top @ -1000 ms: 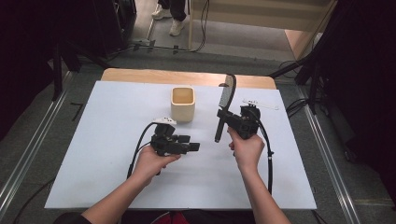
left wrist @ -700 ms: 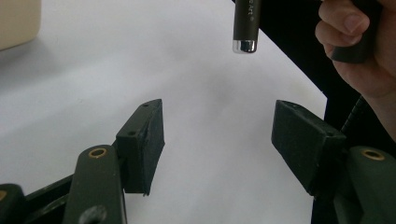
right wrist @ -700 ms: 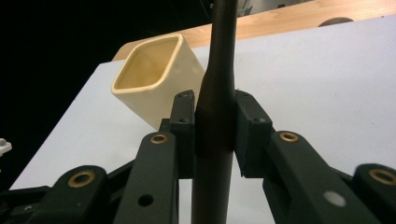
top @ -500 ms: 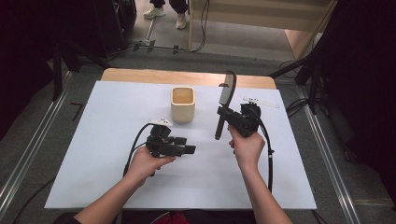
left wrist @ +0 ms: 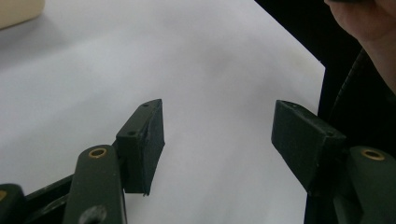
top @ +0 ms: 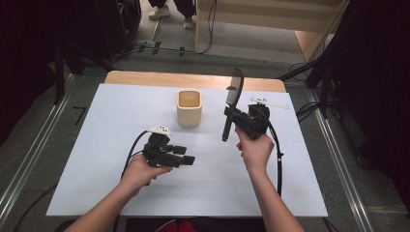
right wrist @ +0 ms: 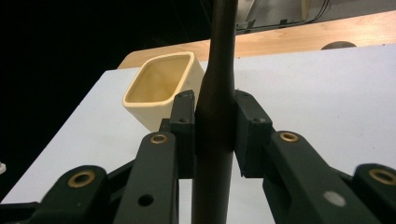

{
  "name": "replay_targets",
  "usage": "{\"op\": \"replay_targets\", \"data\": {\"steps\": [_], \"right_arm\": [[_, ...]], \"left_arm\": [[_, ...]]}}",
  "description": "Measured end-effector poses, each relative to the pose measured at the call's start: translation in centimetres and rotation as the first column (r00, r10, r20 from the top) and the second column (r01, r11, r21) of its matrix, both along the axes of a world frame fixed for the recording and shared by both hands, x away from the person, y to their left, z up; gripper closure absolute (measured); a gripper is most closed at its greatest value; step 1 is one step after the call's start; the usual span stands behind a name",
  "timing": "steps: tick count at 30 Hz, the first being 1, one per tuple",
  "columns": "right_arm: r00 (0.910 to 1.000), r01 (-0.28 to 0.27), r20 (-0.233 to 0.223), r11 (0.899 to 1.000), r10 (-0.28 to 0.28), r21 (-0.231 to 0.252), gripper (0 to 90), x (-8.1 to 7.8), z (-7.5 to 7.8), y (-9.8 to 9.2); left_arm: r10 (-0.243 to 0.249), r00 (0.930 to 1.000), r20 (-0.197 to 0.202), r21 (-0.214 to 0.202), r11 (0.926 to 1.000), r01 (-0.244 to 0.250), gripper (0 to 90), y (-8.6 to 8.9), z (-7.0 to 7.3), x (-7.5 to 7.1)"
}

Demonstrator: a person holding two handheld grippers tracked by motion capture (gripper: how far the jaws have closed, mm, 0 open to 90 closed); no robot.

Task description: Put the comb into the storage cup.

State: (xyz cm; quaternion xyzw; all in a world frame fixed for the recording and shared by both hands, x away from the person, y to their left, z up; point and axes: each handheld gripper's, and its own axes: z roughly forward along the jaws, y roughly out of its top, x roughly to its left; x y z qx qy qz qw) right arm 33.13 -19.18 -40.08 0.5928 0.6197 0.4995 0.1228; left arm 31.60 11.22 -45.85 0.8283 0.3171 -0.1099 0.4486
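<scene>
A cream square cup (top: 189, 107) stands open-topped on the white table (top: 106, 116), toward the back middle. To the cup's right, my right gripper (top: 231, 115) is shut on a long dark utensil (top: 233, 92), holding it nearly upright with its flat end above the jaws. In the right gripper view the handle (right wrist: 217, 70) is clamped between both pads (right wrist: 183, 116), with the cup (right wrist: 161, 91) just behind and to the left. My left gripper (top: 190, 159) hovers low over the table, in front of the cup and pointing right. Its jaws are open with nothing between them (left wrist: 217, 112).
A small white object (top: 268, 101) lies at the back right of the table. A bare wooden strip (top: 145, 77) runs along the far edge. Cables (top: 278, 159) trail from both grippers. A person's shoes (top: 159, 13) are on the floor beyond.
My left gripper has drifted slightly left and toward the person. The right gripper and the utensil have barely moved.
</scene>
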Motion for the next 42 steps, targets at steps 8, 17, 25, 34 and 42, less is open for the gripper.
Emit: {"op": "replay_targets", "data": {"steps": [8, 17, 25, 34, 42], "right_arm": [[0.9999, -0.005, 0.014, 1.000, 0.005, -0.002, 70.2, 0.3, 0.3, 0.4], [0.9989, -0.021, 0.042, 1.000, 0.021, -0.012, 70.2, 0.6, 0.9, 0.9], [0.9963, -0.059, 0.060, 0.998, 0.061, -0.027, 70.2, 1.2, 1.2, 1.9], [0.9940, -0.055, 0.093, 0.998, 0.058, -0.038, 70.2, 1.7, 2.1, 2.3], [0.9930, -0.057, 0.101, 0.997, 0.061, -0.044, 70.2, 2.5, 2.7, 3.0]], "left_arm": [[0.010, 0.9999, 0.010, 0.010, 0.9999, -0.010, 35.8, 1.7, 0.1, -0.3], [0.002, 0.9998, 0.021, 0.038, 0.9993, -0.002, 35.7, 3.0, 0.1, -0.7], [0.000, 0.9996, 0.029, 0.056, 0.9984, -0.002, 35.7, 3.7, 0.0, -0.8], [-0.005, 0.9986, 0.052, 0.077, 0.9971, 0.001, 35.6, 4.7, 0.1, -1.2], [0.004, 0.9985, 0.054, 0.091, 0.9958, -0.009, 35.6, 5.7, 0.0, -1.4]]}}
